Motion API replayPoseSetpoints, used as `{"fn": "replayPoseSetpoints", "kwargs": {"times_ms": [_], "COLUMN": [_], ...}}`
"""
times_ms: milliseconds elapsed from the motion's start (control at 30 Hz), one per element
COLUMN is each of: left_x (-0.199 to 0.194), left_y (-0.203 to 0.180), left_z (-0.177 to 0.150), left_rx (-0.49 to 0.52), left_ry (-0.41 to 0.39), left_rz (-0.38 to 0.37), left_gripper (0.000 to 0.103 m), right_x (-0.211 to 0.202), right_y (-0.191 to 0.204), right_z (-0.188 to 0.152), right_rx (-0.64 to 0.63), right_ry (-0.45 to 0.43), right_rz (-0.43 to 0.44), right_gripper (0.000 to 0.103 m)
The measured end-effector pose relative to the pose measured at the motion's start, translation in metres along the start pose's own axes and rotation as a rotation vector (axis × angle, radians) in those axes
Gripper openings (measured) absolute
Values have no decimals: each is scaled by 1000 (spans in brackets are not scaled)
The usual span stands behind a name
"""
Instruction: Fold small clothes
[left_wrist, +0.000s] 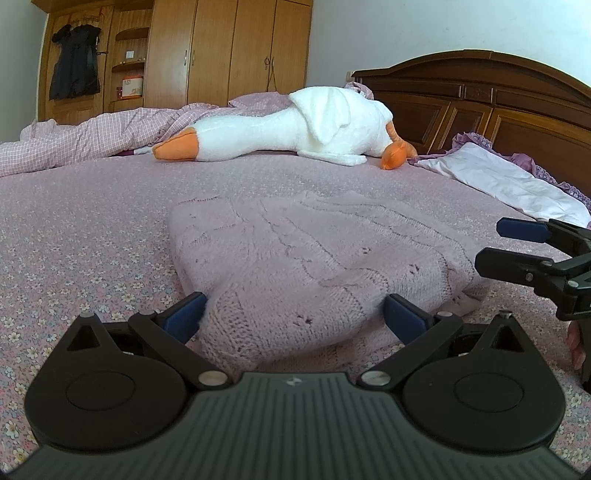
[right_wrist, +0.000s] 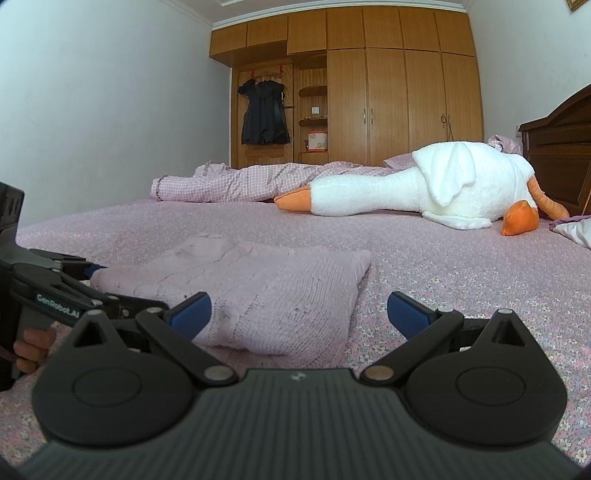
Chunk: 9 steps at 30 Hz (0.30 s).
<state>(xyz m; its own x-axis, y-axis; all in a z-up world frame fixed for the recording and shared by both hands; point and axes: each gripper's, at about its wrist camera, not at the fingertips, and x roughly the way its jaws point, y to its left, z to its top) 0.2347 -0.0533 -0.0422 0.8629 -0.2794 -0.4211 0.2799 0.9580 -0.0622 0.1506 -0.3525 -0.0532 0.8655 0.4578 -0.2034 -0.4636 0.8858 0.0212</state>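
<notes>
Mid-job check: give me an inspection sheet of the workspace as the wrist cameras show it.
Surface: bed sheet, pink floral, fairly flat.
Job's things: knitted sweater, pale pink, lying folded on the sheet.
Clutter: plush goose beyond the sweater; checked quilt bunched behind; pillow by the headboard.
Grippers: left claw open, straddling the sweater's near edge; right claw open at its right corner.
Cables: nothing seen.
Surroundings: wooden wardrobe, dark garment hanging on it, headboard.
</notes>
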Motion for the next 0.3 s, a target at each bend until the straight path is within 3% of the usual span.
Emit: {"fn": "replayPoseSetpoints", "kwargs": {"times_ms": [300], "left_x": [0], "left_y": [1], "left_z": [1], "left_rx": [-2], "left_ry": [3], "left_rz": [-1], "left_gripper": [103], "right_x": [0], "right_y": [-2], "right_z": [1], "right_rx": [0], "right_ry": [5], "right_rz": [0], "right_gripper": [103]}}
